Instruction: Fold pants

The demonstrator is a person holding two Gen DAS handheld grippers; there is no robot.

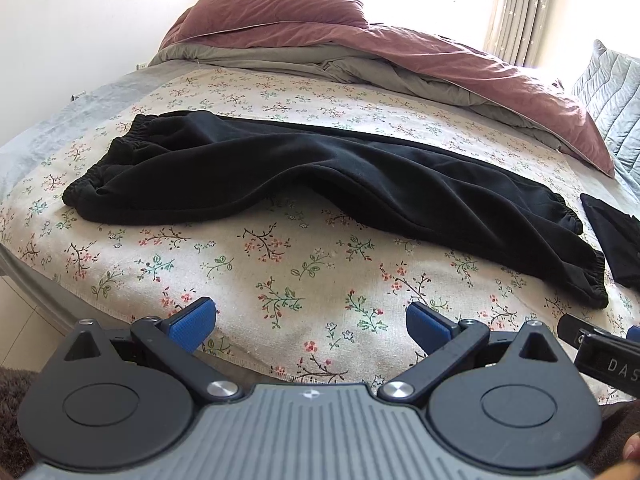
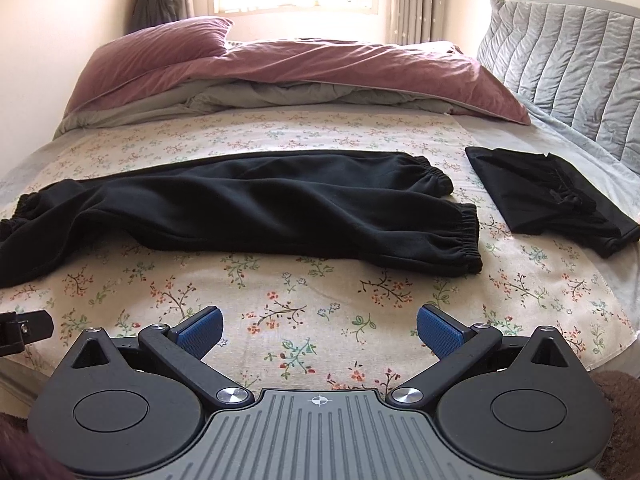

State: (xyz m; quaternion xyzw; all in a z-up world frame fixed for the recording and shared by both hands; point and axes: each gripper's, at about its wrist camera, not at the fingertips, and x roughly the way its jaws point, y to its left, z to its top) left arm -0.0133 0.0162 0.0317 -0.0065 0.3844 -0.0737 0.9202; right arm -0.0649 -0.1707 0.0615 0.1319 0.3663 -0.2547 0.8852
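Observation:
Black sweatpants (image 1: 304, 176) lie across the floral bed sheet (image 1: 280, 272), waistband at the left and elastic cuffs at the right; they also show in the right wrist view (image 2: 256, 208), one leg lying on the other. My left gripper (image 1: 310, 326) is open and empty, above the sheet near the bed's front edge, short of the pants. My right gripper (image 2: 319, 330) is open and empty, also short of the pants, near the cuffs (image 2: 464, 236). Part of the right gripper shows at the right edge of the left wrist view (image 1: 600, 356).
A second black garment (image 2: 548, 196), folded, lies on the sheet right of the cuffs. A mauve duvet (image 2: 304, 68) and pillow (image 2: 160, 48) are bunched at the far side. A grey quilted headboard (image 2: 568, 64) stands at the right. A window is behind.

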